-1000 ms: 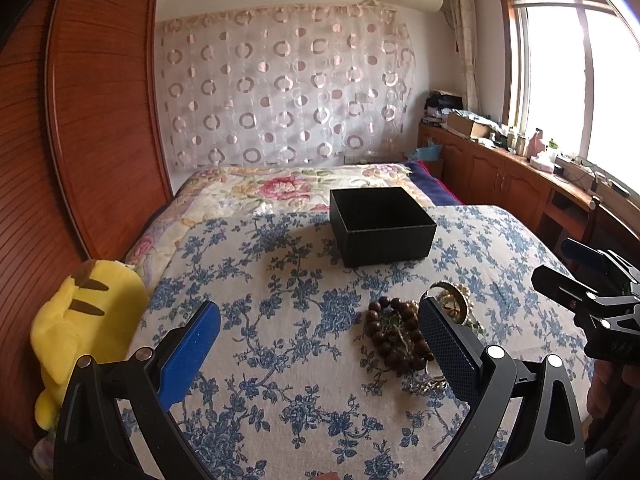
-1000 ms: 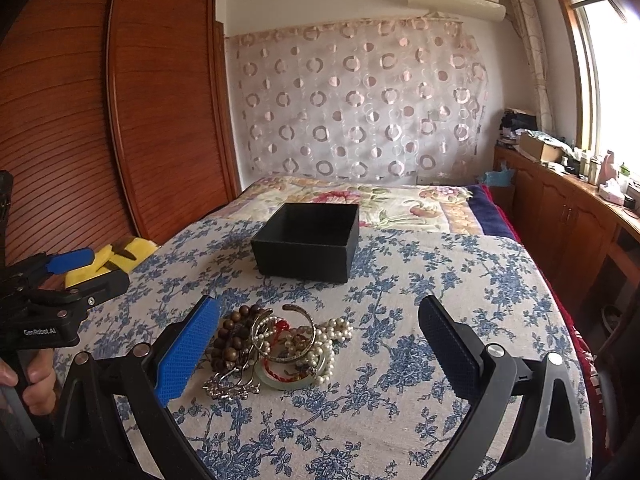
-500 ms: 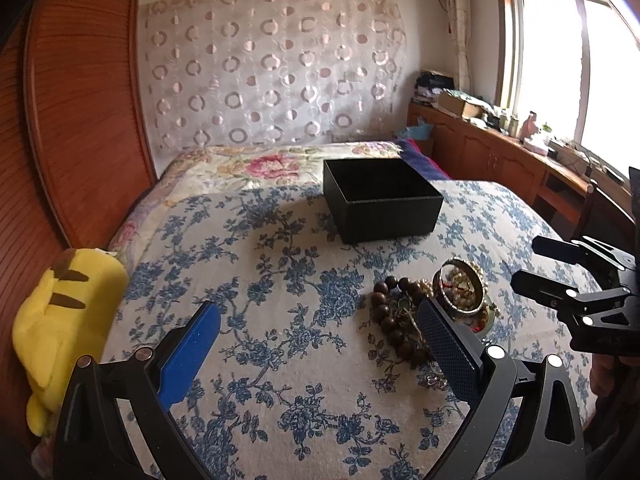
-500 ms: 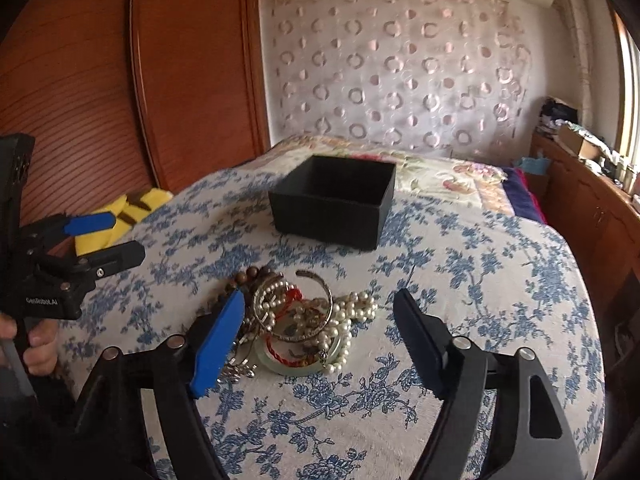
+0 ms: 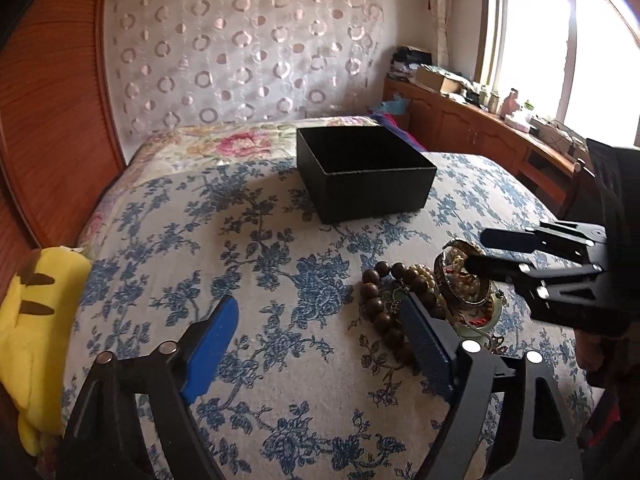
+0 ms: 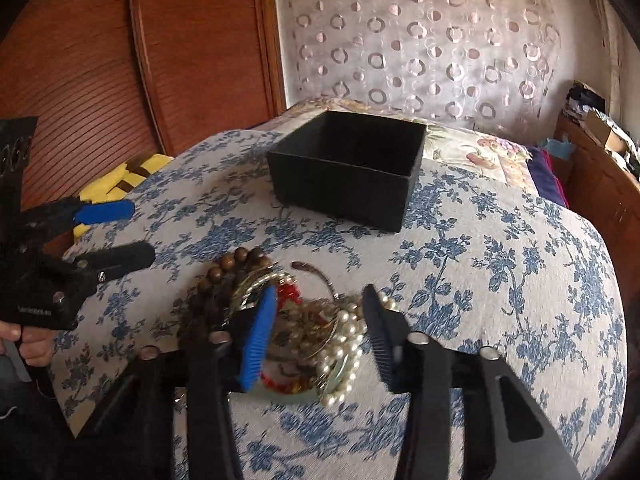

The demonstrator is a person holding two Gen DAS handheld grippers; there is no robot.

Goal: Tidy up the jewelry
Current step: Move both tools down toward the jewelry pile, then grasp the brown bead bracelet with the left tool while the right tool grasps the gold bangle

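A pile of jewelry [image 6: 304, 320] lies on the blue-flowered bedspread: brown wooden beads [image 5: 380, 300], pearls [image 6: 344, 360], metal bangles and a red string. An open, empty black box [image 5: 368, 172] stands behind the pile; it also shows in the right wrist view [image 6: 348, 168]. My right gripper [image 6: 316, 332] is open, its jaws set around the pile, low over it. In the left wrist view the right gripper [image 5: 476, 250] reaches over the bangles. My left gripper [image 5: 320, 340] is open and empty, just left of the beads; it appears in the right wrist view [image 6: 132, 232] too.
A yellow plush toy [image 5: 28, 304] lies at the bed's left edge beside a wooden wardrobe [image 6: 100, 60]. A wooden cabinet [image 5: 480, 128] with clutter runs under the window at right. A patterned curtain hangs behind the bed.
My right gripper has moved forward and down onto the jewelry pile and its jaws have narrowed around it. My left gripper has tilted down and drifted closer to the beads.
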